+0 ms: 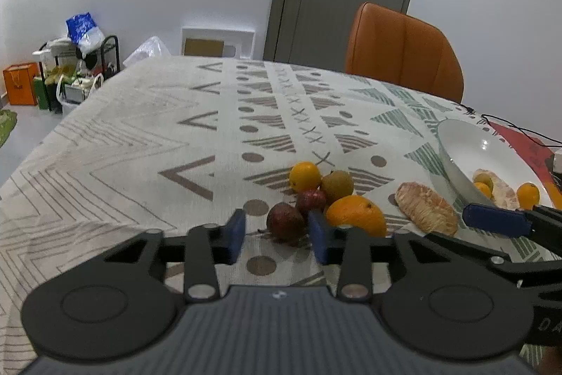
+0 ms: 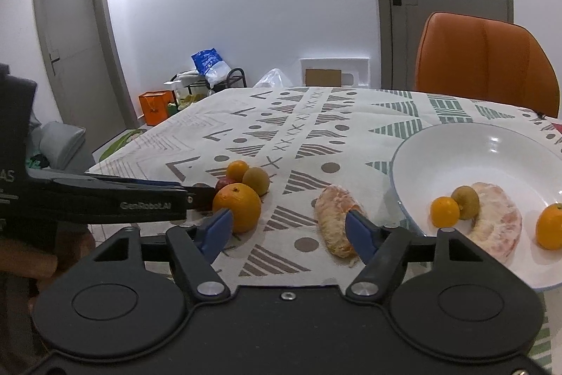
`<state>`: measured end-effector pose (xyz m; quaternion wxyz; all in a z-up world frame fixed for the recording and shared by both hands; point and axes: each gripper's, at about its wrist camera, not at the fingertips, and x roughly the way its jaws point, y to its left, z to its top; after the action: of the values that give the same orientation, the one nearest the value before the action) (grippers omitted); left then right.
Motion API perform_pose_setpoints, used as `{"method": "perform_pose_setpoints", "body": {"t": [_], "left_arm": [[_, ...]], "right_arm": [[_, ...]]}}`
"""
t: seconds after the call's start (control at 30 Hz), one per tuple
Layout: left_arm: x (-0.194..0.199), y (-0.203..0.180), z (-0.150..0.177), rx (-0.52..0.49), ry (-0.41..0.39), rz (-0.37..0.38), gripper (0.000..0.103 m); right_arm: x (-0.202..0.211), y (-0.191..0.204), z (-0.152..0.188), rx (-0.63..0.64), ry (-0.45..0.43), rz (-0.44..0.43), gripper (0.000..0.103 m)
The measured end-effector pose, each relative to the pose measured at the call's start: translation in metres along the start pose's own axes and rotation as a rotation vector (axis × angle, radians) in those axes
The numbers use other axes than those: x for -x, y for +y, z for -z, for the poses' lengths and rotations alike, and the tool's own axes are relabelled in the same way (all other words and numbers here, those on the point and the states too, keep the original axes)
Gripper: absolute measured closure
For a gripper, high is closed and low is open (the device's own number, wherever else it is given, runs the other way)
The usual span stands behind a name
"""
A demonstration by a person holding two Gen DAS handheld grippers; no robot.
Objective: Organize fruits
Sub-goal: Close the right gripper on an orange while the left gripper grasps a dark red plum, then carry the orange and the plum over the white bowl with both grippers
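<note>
A pile of fruit lies on the patterned tablecloth: a dark red passion fruit point(image 1: 284, 221), a second red one point(image 1: 311, 200), a big orange point(image 1: 355, 215), a small orange point(image 1: 305, 176) and a kiwi point(image 1: 337, 186). My left gripper point(image 1: 277, 236) is open, its blue pads either side of the near passion fruit. A peeled pomelo segment point(image 2: 335, 224) lies beside the white bowl point(image 2: 491, 150). My right gripper point(image 2: 289, 236) is open, its right pad next to the segment. The bowl holds a peeled pomelo piece point(image 2: 495, 220), a kiwi point(image 2: 465, 201) and two small oranges point(image 2: 444, 211).
An orange chair point(image 1: 404, 51) stands at the table's far side. Black cables point(image 1: 516, 129) run on the table past the bowl. The left gripper's arm point(image 2: 105, 199) reaches in from the left in the right wrist view.
</note>
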<state>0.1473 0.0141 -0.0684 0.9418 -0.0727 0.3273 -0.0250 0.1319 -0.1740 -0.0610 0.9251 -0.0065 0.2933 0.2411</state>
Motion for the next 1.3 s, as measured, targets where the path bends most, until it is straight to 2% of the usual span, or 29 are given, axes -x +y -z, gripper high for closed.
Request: {"method": "perform_pose_setpoints", "body": {"t": [0.1, 0.5, 0.7, 0.97, 1.0, 1.1, 1.3], "left_arm": [[0.0, 0.001, 0.0, 0.004, -0.002, 0.006, 0.081], [0.02, 0.013, -0.002, 0.013, -0.022, -0.012, 0.081], [0.029, 0.018, -0.003, 0.015, -0.029, -0.023, 0.081], [0.038, 0.023, -0.003, 0.01, -0.041, -0.03, 0.081], [0.039, 0.023, -0.003, 0.012, -0.043, -0.03, 0.081], [0.042, 0.023, -0.004, 0.014, -0.05, -0.028, 0.081], [0.042, 0.015, -0.004, 0.003, -0.054, -0.015, 0.081]], "right_arm": [[-0.004, 0.002, -0.002, 0.008, 0.009, -0.008, 0.036], [-0.017, 0.015, -0.005, 0.006, 0.014, -0.061, 0.04], [-0.025, 0.02, -0.007, 0.001, 0.021, -0.074, 0.045], [-0.031, 0.026, -0.01, 0.005, 0.023, -0.077, 0.045], [-0.033, 0.027, -0.01, 0.006, 0.027, -0.077, 0.046], [-0.041, 0.027, -0.008, -0.001, 0.058, -0.084, 0.067], [-0.03, 0.026, -0.007, 0.001, 0.049, -0.098, 0.068]]}}
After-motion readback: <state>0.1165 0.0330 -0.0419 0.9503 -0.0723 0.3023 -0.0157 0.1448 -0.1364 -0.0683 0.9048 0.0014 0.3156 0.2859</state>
